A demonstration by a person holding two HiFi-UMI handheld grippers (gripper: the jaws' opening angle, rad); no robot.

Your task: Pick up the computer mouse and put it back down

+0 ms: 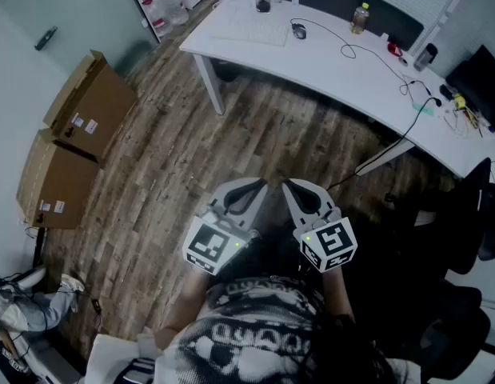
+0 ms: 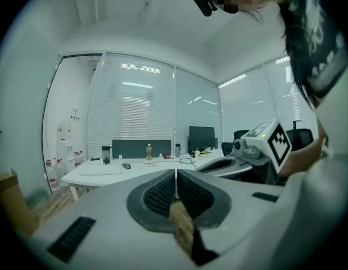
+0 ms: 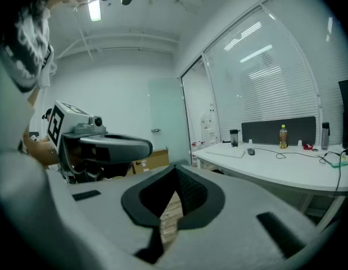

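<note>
Mouse [image 1: 300,31] sits on the far desk [image 1: 335,66]. My left claw [image 1: 251,187] and right claw [image 1: 296,187] are both clenched, empty, well apart from it. I think nothing is done yet.

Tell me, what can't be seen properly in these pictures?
Computer mouse: far off on the desk, too small in all three views to show detail.
Bottle: head view, label too small to read.
Someone's legs: head view, the rest cut off by the left edge.
</note>
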